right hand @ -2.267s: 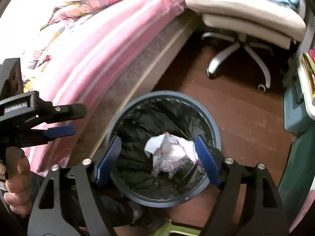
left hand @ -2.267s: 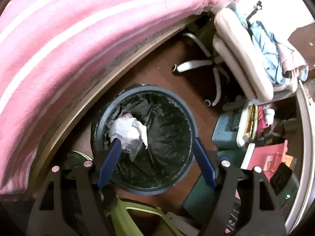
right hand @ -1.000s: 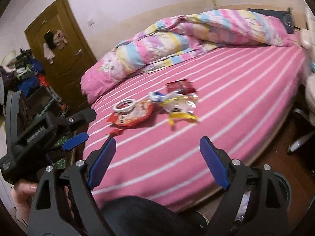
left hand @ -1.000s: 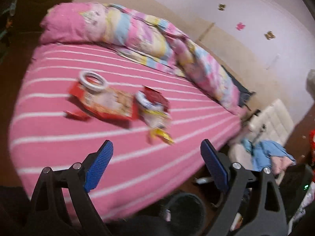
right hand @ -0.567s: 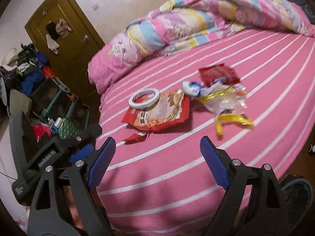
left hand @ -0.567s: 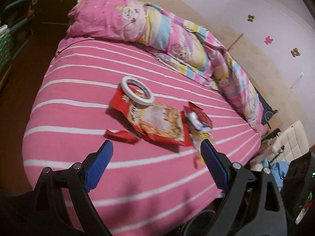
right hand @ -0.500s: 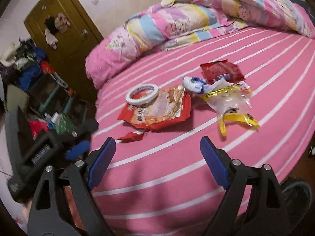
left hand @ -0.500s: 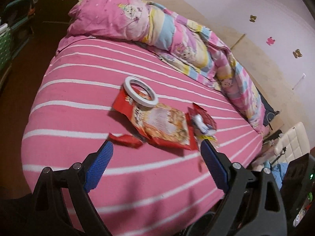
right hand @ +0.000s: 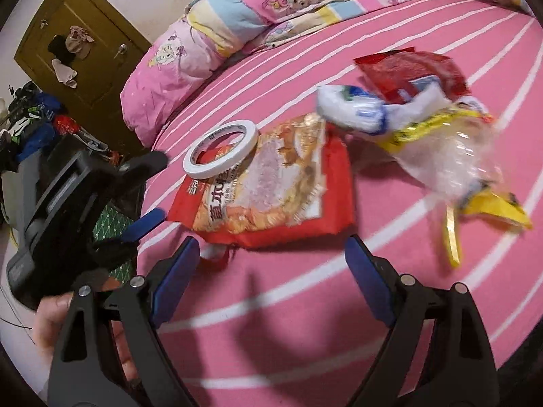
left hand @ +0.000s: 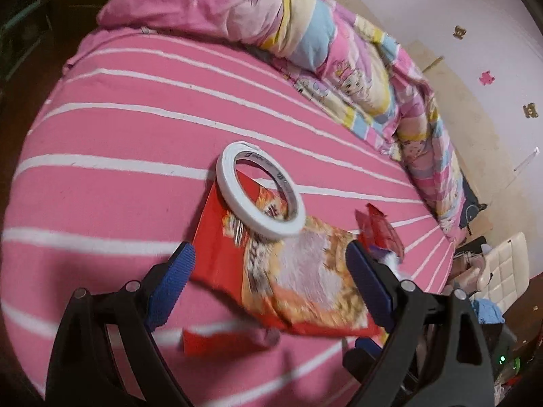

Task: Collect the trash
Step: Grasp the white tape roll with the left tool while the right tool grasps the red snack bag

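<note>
left claw (left hand: 268, 283): apart, empty | right claw (right hand: 271, 271): apart, empty | red snack bag (right hand: 271, 186): flat mid-bed (right hand: 339, 332), tape roll (right hand: 219, 149) on its corner

Motion blur smears the print on the large red snack bag (left hand: 288, 271), whose near corners lie behind the blue pads of the left gripper (left hand: 268, 286), while a torn red scrap (left hand: 224, 337) below it is too soft to read. In the right wrist view the clear and yellow wrapper (right hand: 451, 169) is streaked beyond telling its contents or its label, and the small red packet (right hand: 407, 69) behind it is partly covered by a crumpled white wrapper (right hand: 356, 110). The hand (right hand: 57, 315) gripping the left tool is cut off by the picture's edge, and the clutter (right hand: 30, 125) by the door is too small to identify.
</note>
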`<state>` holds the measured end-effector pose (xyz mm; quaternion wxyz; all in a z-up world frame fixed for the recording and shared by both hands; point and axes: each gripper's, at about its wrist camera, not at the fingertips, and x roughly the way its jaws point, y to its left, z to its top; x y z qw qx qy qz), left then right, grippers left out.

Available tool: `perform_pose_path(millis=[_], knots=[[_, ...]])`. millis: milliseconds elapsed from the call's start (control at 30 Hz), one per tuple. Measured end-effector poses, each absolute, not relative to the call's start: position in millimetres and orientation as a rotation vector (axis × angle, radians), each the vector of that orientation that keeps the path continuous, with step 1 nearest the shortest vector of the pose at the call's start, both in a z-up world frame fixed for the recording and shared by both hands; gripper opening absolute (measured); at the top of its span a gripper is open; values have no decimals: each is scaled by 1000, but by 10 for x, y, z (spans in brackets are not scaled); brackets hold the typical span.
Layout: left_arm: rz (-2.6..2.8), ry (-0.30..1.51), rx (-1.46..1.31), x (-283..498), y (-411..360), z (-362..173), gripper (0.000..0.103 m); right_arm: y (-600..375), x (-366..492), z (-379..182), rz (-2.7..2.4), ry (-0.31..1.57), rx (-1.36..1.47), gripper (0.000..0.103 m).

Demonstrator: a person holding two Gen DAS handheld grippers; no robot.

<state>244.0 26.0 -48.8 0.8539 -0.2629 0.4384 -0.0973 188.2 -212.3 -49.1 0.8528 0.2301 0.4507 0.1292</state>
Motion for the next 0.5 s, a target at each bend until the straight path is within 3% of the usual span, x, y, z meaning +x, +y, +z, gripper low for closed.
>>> perform_pose_path(millis=[367, 467, 500], knots=[[-172, 1011, -642, 2882, 403, -803, 85, -2150, 2150, -635, 232, 968, 591, 86], [-172, 1004, -682, 2978, 451, -818, 77, -2177, 2187, -654, 223, 967, 608, 82], [-172, 1003, -698, 3001, 472, -831, 71, -2186, 2189, -662, 223, 969, 608, 76]])
